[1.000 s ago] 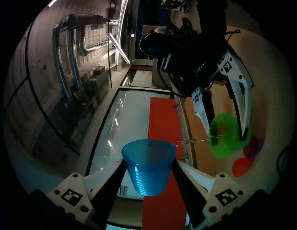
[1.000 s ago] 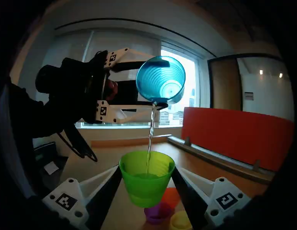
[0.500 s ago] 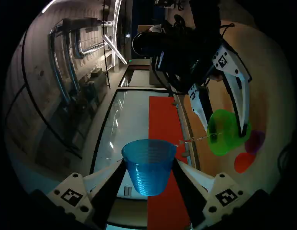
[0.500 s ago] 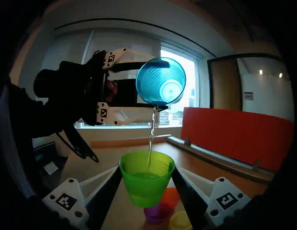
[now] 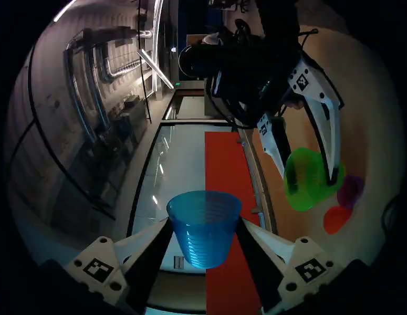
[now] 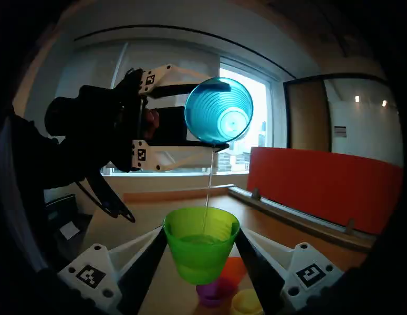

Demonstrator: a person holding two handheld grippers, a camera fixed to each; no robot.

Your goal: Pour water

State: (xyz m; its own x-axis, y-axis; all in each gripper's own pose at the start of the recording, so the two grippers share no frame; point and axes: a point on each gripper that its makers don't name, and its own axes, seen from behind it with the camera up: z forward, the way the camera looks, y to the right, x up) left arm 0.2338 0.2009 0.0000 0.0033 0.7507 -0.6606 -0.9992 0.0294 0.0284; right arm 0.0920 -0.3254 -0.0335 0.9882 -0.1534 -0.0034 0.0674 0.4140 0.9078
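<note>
Left gripper (image 5: pixel 203 227) is clamped on the blue cup (image 5: pixel 204 233), both fingers pressing its sides. I hold it tipped near horizontal and high up, so its lip hangs right over the green cup (image 6: pixel 201 251). Right gripper (image 6: pixel 201 239) is closed on that green cup, upright and directly below the blue one to catch the pour. It looks lifted off the desk (image 6: pixel 150 210), though I can't tell for sure. One thin stream of water (image 6: pixel 209 181) runs from the blue lip into the green mouth, and the green cup shows water partway up. With a stream that thin, I judge the blue cup nearly drained and the pour close to done. Count: two grippers, two held cups, one stream, plus three spare cups on the desk below: orange cup (image 6: pixel 233 266), purple cup (image 6: pixel 214 294), yellow cup (image 6: pixel 247 303). Five cups total.
</note>
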